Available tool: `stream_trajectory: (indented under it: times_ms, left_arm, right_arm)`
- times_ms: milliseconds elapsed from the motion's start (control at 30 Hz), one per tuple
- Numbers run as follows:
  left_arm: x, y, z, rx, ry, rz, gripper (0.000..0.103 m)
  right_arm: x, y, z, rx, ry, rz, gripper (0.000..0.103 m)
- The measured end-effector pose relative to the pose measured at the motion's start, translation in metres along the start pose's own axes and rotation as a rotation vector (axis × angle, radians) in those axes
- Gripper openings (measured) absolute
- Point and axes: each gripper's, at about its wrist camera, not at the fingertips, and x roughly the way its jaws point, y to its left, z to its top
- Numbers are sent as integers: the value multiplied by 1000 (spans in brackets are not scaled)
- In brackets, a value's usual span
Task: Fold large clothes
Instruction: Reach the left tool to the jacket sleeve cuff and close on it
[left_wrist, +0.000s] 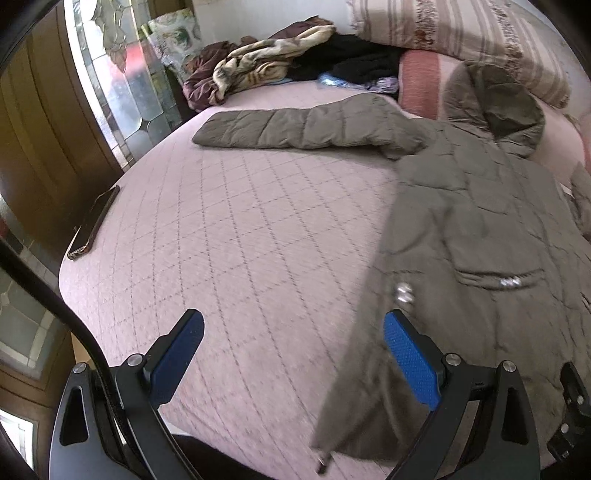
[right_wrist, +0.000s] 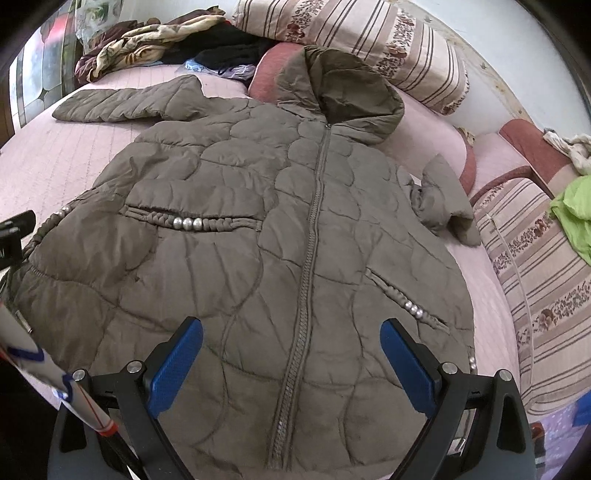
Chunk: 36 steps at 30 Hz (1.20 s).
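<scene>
An olive quilted hooded jacket (right_wrist: 258, 229) lies face up, zipped, on the pink bedspread (left_wrist: 240, 240). Its left sleeve (left_wrist: 295, 127) stretches out flat to the left; its right sleeve (right_wrist: 443, 199) is bunched beside the body. The hood (right_wrist: 343, 85) rests against a pillow. My left gripper (left_wrist: 293, 332) is open and empty, above the bed at the jacket's (left_wrist: 480, 221) lower left edge. My right gripper (right_wrist: 291, 339) is open and empty, above the jacket's hem near the zipper.
A phone (left_wrist: 94, 225) lies at the bed's left edge. A pile of blankets and dark clothes (left_wrist: 280, 62) sits at the far left corner. Striped pillows (right_wrist: 354, 40) line the headboard and the right side (right_wrist: 539, 266). A green cloth (right_wrist: 576, 214) lies far right.
</scene>
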Motion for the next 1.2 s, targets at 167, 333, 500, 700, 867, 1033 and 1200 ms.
stream_trajectory:
  times_ms: [167, 333, 500, 700, 867, 1033, 1200]
  left_arm:
    - [22, 18, 16, -36, 18, 30, 97]
    - [47, 41, 40, -94, 35, 49, 97]
    - [77, 70, 70, -182, 54, 59, 97]
    - [124, 106, 123, -310, 81, 42, 97]
    - [168, 127, 173, -389, 112, -29, 97]
    - [214, 143, 203, -527, 218, -155, 80]
    - [238, 155, 228, -643, 194, -204, 80]
  right_arm:
    - [6, 8, 7, -15, 0, 5, 99]
    - [15, 13, 11, -19, 7, 10, 99]
    - [23, 7, 10, 10, 2, 18, 99]
    - [28, -7, 10, 75, -6, 30, 99]
    - [31, -19, 8, 117, -21, 46, 99]
    - [41, -28, 5, 152, -15, 56, 99]
    - [50, -34, 6, 175, -17, 57, 99]
